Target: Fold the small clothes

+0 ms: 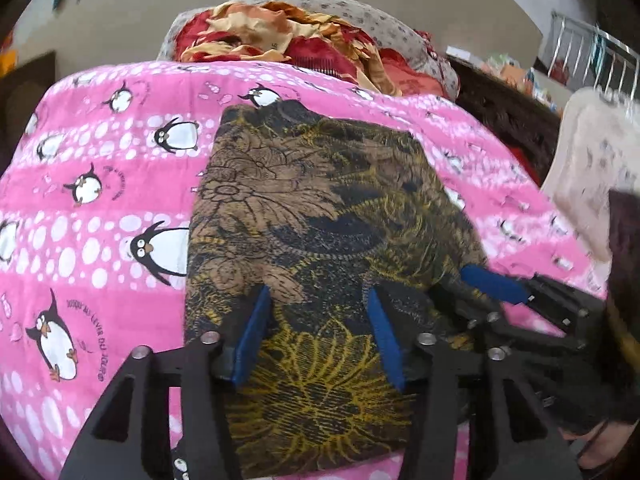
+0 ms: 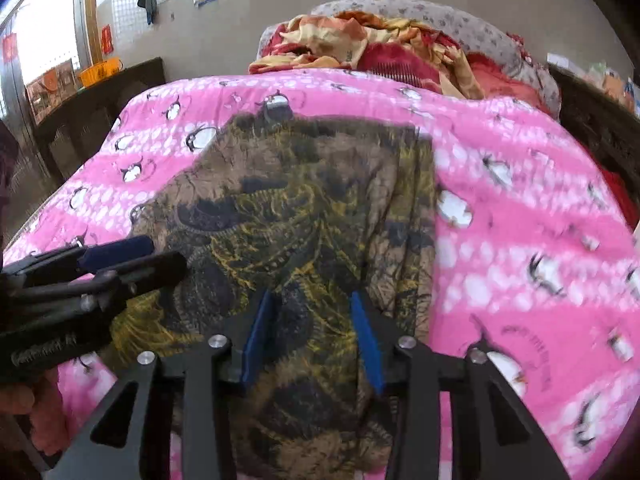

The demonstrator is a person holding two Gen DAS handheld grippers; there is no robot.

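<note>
Left wrist view shows a dark brown-and-black garment with yellow floral print lying on a pink bedspread printed with penguins and white dots, which covers a bed. The cloth is already gathered into a compact, roughly rectangular shape with a fairly straight left edge and a squared far corner, so at least one fold looks done; its near end runs out of sight beneath the tools, so how neat that end is I cannot tell.

Blue pads of the left hand-held gripper stand partly apart over the near part of the garment, with patterned cloth showing between them but neither pad pressing on it; it seems to hold nothing. The right hand-held gripper is likewise partly open over the near right portion of the cloth, nothing pinched that I can see. Each tool also appears at the side of the other's view, close beside one another above the same end of the garment.

In the right wrist view the garment's right side shows a long lengthwise ridge where a layer is turned over, and the surface is still wrinkled. My judgement is that the folding is partway along: the sides are brought in, while a further fold to shorten the piece, some smoothing, and setting it aside probably remain.

A heap of red and orange crumpled fabric sits at the far end of the bed, apparently unfolded.
</note>
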